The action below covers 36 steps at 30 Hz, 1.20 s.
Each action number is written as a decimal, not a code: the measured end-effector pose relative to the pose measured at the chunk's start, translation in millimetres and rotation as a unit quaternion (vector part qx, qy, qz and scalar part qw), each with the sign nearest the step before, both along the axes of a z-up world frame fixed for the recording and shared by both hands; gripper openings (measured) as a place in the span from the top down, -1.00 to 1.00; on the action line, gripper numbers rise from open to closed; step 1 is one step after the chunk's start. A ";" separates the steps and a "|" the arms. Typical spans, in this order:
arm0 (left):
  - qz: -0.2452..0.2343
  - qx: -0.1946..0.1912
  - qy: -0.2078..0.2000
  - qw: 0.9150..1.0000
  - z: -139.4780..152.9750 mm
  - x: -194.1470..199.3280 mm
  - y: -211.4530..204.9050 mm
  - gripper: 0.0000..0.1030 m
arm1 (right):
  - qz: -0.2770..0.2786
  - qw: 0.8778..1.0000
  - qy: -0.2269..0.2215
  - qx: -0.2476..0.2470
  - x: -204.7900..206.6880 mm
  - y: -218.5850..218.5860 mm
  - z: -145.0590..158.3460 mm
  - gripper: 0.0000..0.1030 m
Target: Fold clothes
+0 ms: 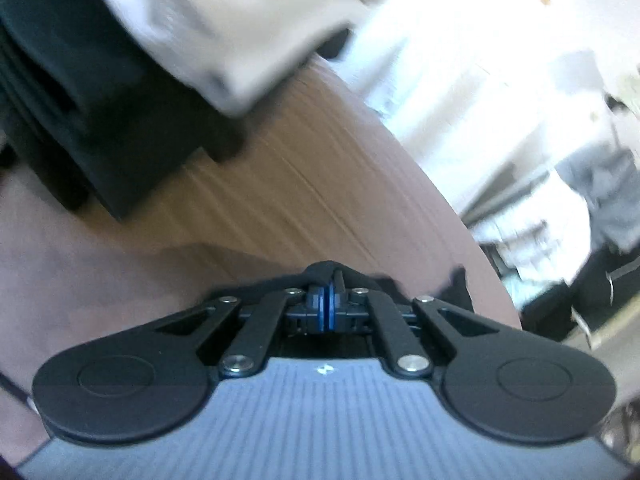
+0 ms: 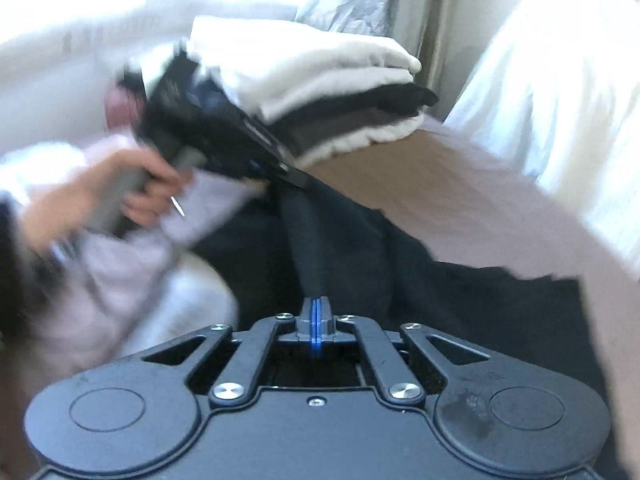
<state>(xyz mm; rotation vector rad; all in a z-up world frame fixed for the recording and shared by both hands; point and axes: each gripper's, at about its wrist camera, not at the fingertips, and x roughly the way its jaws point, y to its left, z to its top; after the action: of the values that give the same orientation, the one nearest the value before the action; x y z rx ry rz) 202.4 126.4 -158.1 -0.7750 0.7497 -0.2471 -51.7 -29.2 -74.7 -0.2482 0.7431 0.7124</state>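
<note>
A dark navy garment [image 2: 400, 264] lies on a brown table [image 2: 420, 192]. My right gripper [image 2: 316, 304] is shut on a stretched edge of it. My left gripper [image 1: 330, 280] is shut on a fold of the same dark cloth [image 1: 324, 270]; it also shows in the right wrist view [image 2: 292, 174], pinching the other end of that taut edge. A stack of folded clothes [image 2: 320, 96], white and dark layers, stands behind it and shows blurred in the left wrist view [image 1: 160, 60].
The table's curved edge [image 1: 460, 208] runs at right, with bright floor and clutter [image 1: 592, 200] beyond. White bedding or cloth [image 2: 560, 100] lies at the right. A pale pink cloth [image 2: 132, 248] lies at the left under the hand.
</note>
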 end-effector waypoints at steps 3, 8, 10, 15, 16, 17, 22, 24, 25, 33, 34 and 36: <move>-0.013 -0.016 0.026 0.999 -11.4 18.5 8.7 0.97 | 0.009 0.989 0.122 0.084 3.0 17.6 -10.3 1.00; -0.013 0.019 0.020 1.000 -24.6 9.4 -2.9 0.96 | 0.026 0.966 0.229 0.119 0.3 29.0 -46.7 0.79; -0.005 0.011 0.009 1.000 -28.9 -0.9 -2.9 0.96 | -0.015 0.964 0.215 0.157 0.1 -2.2 -34.4 0.65; -0.002 0.043 0.024 0.999 -29.3 7.6 -7.3 0.95 | -0.167 0.970 0.108 0.143 0.5 -97.5 -8.9 -0.22; -0.002 0.067 0.038 0.997 -29.2 11.6 -10.7 0.95 | -0.195 0.967 0.102 0.126 0.0 -112.2 -10.8 -0.39; -0.001 0.081 0.045 0.996 -30.2 13.9 -13.3 0.95 | -0.215 0.964 0.105 0.113 -0.3 -123.7 -16.0 -0.58; 0.000 0.088 0.041 0.995 -27.9 14.7 -18.1 0.95 | -0.262 0.947 0.142 0.122 -14.4 -150.2 -59.2 -0.62; -0.003 0.097 0.036 0.995 -25.3 15.7 -20.9 0.95 | -0.266 0.945 0.135 0.136 -19.5 -149.4 -75.3 -0.62; -0.003 0.103 0.035 0.994 -25.3 16.3 -22.1 0.93 | -0.260 0.950 0.117 0.127 -19.5 -143.1 -82.6 -0.62; 0.012 0.099 0.036 0.994 -28.7 20.0 -25.9 0.92 | -0.097 0.984 -0.034 0.142 -62.1 -111.0 -61.2 0.86; 0.013 0.102 0.036 0.994 -27.9 20.4 -27.4 0.92 | -0.065 0.989 -0.038 0.127 -71.9 -107.8 -57.9 0.86; 0.012 0.116 0.034 0.993 -23.6 20.5 -32.1 0.91 | -0.014 0.997 -0.011 0.078 -88.9 -105.1 -65.1 0.87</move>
<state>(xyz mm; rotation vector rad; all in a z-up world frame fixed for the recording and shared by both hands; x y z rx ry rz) 222.9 94.2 -181.7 -0.5737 0.8171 -0.1100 -140.6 -134.4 -139.8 -0.1027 0.6642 0.7369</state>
